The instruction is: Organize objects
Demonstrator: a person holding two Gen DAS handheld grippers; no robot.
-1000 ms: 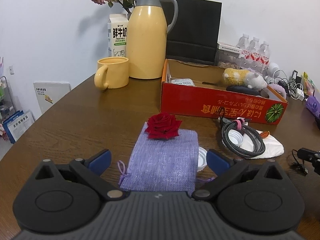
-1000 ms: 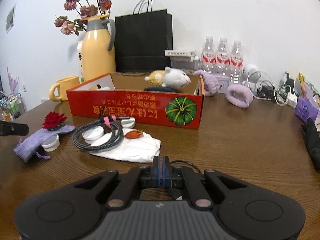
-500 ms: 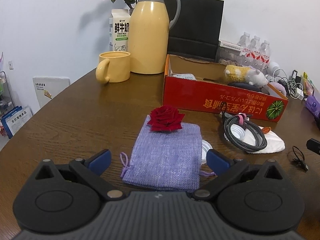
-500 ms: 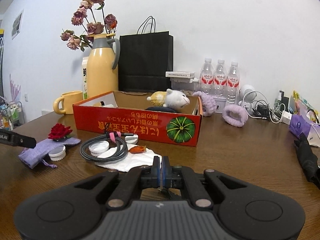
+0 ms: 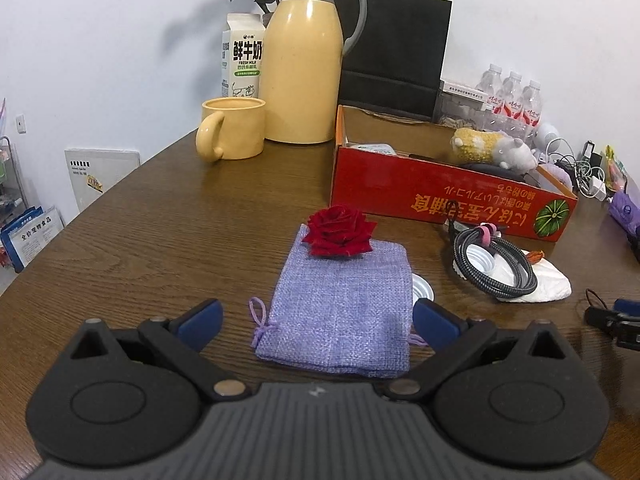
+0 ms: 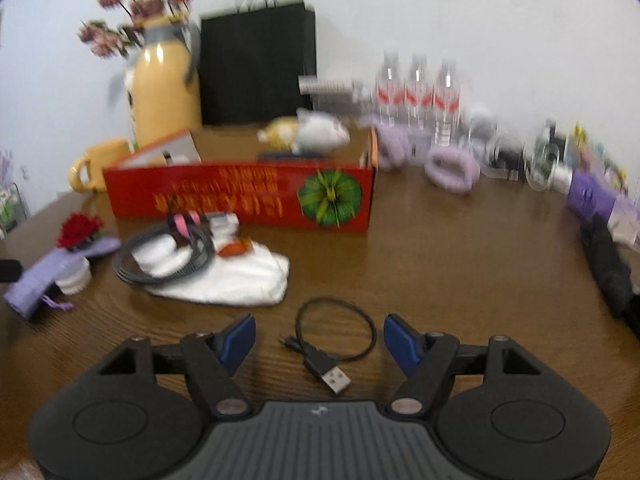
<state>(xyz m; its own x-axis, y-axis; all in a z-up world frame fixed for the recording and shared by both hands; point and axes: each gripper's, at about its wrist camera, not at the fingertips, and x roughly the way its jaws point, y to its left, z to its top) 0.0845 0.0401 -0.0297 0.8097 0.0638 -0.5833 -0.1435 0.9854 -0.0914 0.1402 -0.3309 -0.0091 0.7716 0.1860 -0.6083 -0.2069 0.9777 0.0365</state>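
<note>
Since the earlier frame the right gripper point(image 6: 319, 338) has just been opening: its jaws, clenched on a short black USB cable point(image 6: 326, 344) a second ago, now stand released with the cable lying loose on the wooden counter point(image 6: 460, 264) between the blue pads, touching neither. From the cable, the white cloth point(image 6: 228, 280) lies at about 10 o'clock, carrying a coiled braided cable point(image 6: 164, 260), and the red cardboard box point(image 6: 240, 196) sits at 11 o'clock with a plush toy point(image 6: 308, 134) inside. The right wrist view is blurred. The left gripper point(image 5: 316, 320) is also released, its jaws spread either side of the near end of a purple drawstring pouch point(image 5: 340, 312) without pressing it. A red rose point(image 5: 338, 232) rests on the pouch's far end at 12 o'clock, and a white cap point(image 5: 422, 286) peeks out at its 3 o'clock edge. A yellow mug point(image 5: 232, 128) and yellow thermos point(image 5: 304, 64) stand beyond at 11 o'clock.
</note>
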